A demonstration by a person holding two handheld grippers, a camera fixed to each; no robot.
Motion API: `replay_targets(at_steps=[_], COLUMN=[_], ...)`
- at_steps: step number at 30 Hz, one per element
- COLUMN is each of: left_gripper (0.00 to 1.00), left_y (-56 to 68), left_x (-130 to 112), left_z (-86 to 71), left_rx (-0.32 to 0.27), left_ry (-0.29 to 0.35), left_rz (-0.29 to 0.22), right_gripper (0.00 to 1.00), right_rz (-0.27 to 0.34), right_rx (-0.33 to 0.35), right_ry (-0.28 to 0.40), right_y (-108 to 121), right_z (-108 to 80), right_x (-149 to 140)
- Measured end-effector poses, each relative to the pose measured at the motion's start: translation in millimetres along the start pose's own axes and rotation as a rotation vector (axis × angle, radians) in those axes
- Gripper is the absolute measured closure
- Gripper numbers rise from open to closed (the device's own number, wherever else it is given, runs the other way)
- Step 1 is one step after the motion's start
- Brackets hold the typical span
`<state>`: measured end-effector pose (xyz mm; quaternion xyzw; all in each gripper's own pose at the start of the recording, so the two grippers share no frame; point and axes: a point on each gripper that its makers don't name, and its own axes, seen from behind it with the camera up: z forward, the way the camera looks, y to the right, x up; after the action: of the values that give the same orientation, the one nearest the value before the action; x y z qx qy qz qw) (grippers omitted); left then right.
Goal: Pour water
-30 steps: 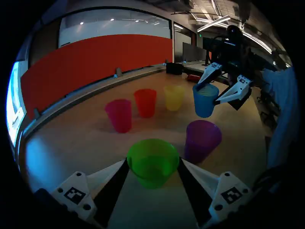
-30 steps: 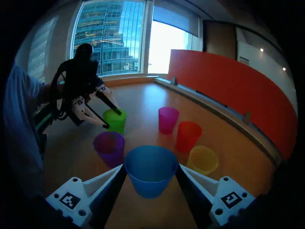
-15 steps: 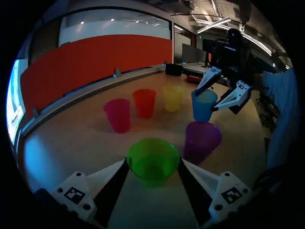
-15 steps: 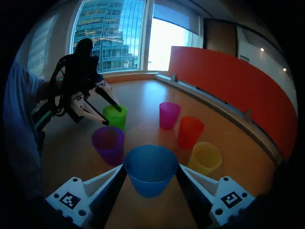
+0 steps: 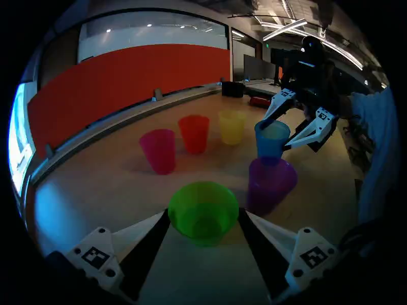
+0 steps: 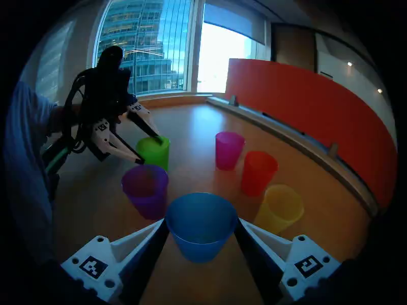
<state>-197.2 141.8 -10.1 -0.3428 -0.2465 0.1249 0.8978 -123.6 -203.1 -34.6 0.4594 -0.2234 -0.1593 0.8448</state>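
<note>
**Green and blue cups gripped, a purple one between them**

Green plastic sits at the near edge of the left gripper view: the green cup [image 5: 203, 216] is upright between the fingers of the left gripper [image 5: 202, 213], which press on its two sides just under the rim. In the right gripper view the right gripper [image 6: 202, 223] clasps the blue cup [image 6: 201, 235] the same way, one finger on each side, mouth up. Whether either cup holds water cannot be told.

A purple cup [image 5: 269, 184] stands on the wooden surface [image 5: 96, 193] between the two held cups, near both. In the left gripper view it is just right of the green cup and a little farther off. The blue cup is beyond it, its base meeting the purple rim in the picture. Whether the blue cup is lifted or resting I cannot tell.

Farther out, three more cups stand upright in a row, each apart from the next: pink [image 5: 158, 151], red [image 5: 194, 133] and yellow [image 5: 232, 127]. A light blue sleeve [image 5: 375, 152] shows at the right edge, behind the right gripper. A long red wall panel [image 5: 127, 76] runs along the far side of the surface.
</note>
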Motion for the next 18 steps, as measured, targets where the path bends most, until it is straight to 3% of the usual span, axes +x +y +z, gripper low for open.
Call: replay_targets(at_steps=[18], left_gripper=[0.01], left_y=[-0.8], left_x=[-2.1], left_z=[-20.0], left_rx=[0.028], left_ry=[0.017], left_rz=[-0.008], right_gripper=[0.08], right_rz=[-0.008], right_rx=[-0.01], right_ry=[0.002], right_y=[-2.0], right_z=[15.6], right_x=[-8.2])
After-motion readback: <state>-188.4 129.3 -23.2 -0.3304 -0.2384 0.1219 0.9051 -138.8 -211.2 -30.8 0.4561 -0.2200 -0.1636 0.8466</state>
